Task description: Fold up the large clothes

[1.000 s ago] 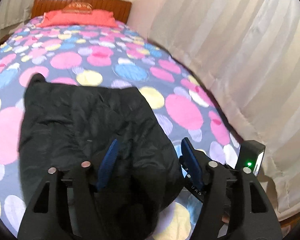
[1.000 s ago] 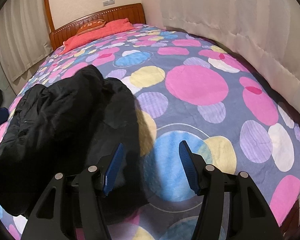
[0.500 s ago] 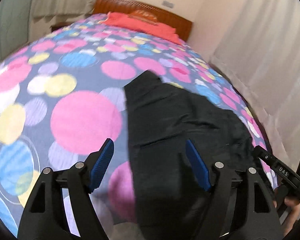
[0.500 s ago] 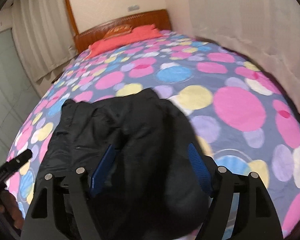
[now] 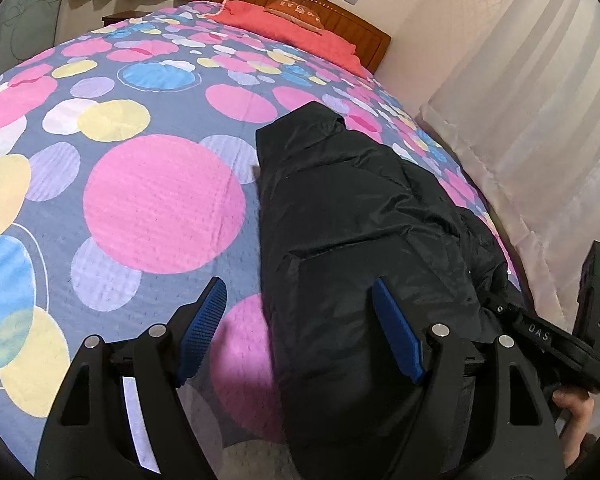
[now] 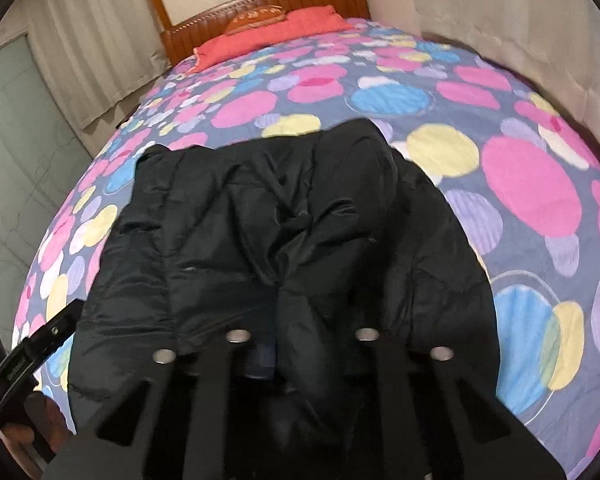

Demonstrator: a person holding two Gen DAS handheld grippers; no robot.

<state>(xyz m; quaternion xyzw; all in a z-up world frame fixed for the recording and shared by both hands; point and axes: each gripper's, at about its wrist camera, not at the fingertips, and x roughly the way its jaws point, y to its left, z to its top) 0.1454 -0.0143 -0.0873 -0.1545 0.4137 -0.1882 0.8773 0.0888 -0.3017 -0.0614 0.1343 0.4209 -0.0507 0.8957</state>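
A large black padded jacket (image 5: 360,220) lies crumpled on a bed with a dotted quilt (image 5: 160,200). My left gripper (image 5: 300,320) is open and empty, with its blue pads (image 5: 204,324) straddling the jacket's near left edge. In the right wrist view the jacket (image 6: 292,232) fills the middle. My right gripper (image 6: 300,356) has its fingers buried under the jacket's near hem; the fabric hides the pads. The other gripper's body shows at the right edge of the left wrist view (image 5: 560,340) and at the left edge of the right wrist view (image 6: 32,344).
A red pillow (image 5: 284,28) and a wooden headboard (image 5: 300,0) are at the far end of the bed. Pale curtains (image 5: 540,100) hang along the bed's right side. A glass door (image 6: 16,140) stands to the left of the bed.
My left gripper swung from over the jacket to its left edge and stays open. My right gripper moved left onto the jacket, and its blue pads have gone under the hem.
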